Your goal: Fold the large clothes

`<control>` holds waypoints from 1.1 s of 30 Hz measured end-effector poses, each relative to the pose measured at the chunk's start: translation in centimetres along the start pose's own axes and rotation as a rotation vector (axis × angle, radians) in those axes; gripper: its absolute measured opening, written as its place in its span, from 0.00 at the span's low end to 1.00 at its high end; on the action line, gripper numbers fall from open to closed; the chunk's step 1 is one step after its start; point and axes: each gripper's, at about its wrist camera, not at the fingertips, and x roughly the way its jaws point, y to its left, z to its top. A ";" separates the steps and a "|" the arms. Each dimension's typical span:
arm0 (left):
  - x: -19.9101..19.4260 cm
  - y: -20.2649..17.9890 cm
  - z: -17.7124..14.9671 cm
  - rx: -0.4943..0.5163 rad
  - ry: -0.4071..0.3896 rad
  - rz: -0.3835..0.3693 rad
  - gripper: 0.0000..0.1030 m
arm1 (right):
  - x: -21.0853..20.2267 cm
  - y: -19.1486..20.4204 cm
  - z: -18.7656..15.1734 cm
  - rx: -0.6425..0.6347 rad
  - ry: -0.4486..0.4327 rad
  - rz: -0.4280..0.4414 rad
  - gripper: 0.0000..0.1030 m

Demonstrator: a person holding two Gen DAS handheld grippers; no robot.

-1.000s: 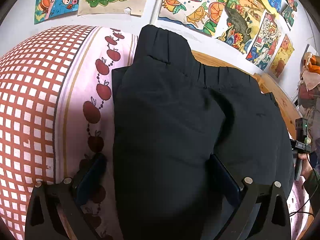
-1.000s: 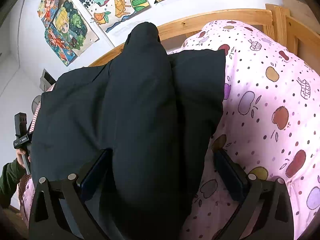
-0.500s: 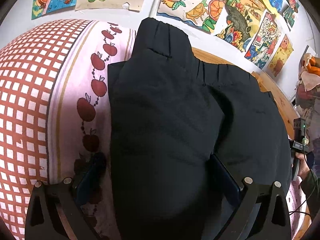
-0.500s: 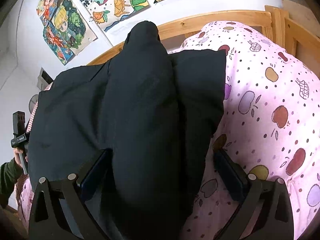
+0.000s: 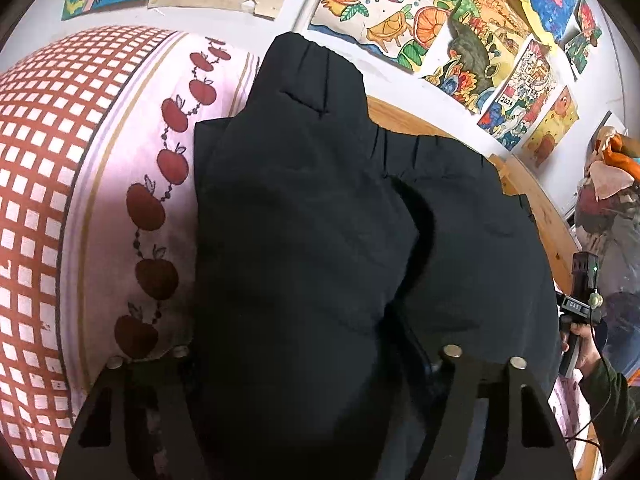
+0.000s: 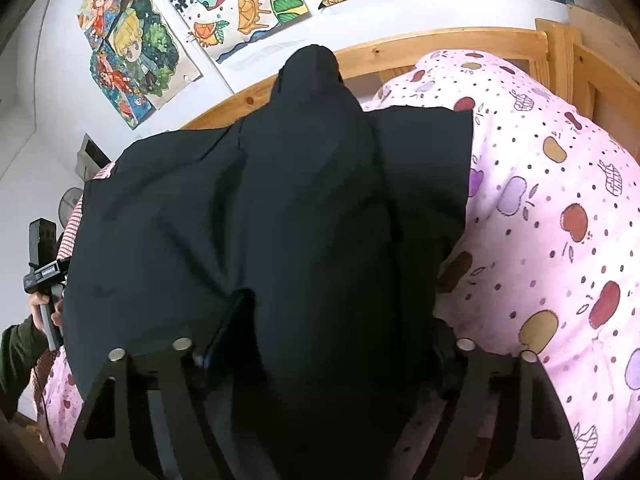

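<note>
Your black garment [image 5: 304, 240] lies on the bed, bunched into a raised ridge that runs straight out ahead of each pair of tongs, with flatter layers spread to either side. In the left wrist view, a gathered, seamed edge of the garment stands up at the far end of the ridge, and your left tongs [image 5: 312, 354] are drawn in on the cloth, the fabric filling the whole gap between the two fingers. In the right wrist view, your right tongs [image 6: 320, 344] likewise grip a thick fold of the same garment [image 6: 320, 208], packed tight between both fingers; a squared corner of a lower layer sticks out ahead and to the right of them. To the left of your left tongs the bedding [image 5: 100, 200] shows a red-and-white check with a pink band of printed red apples. To the right of your right tongs the pink apple-print duvet [image 6: 560, 220] lies bare beside the cloth. Beyond the garment, ahead of both tongs, runs the wooden bed frame [image 6: 440, 46], and behind it a white wall covered with colourful drawings [image 5: 400, 12]. Each view catches your other hand on its handle at the frame's edge.
</note>
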 end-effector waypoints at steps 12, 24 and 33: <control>0.6 -2.3 0.2 -0.045 0.052 0.154 0.57 | -0.1 1.3 -0.4 0.067 -0.019 -0.099 0.61; -1.3 -6.2 -0.2 0.012 -0.004 0.263 0.21 | -2.7 5.1 -0.4 0.011 -0.068 -0.197 0.18; -4.0 -7.7 -0.7 0.028 -0.040 0.285 0.15 | -5.4 8.0 -0.3 -0.062 -0.126 -0.236 0.14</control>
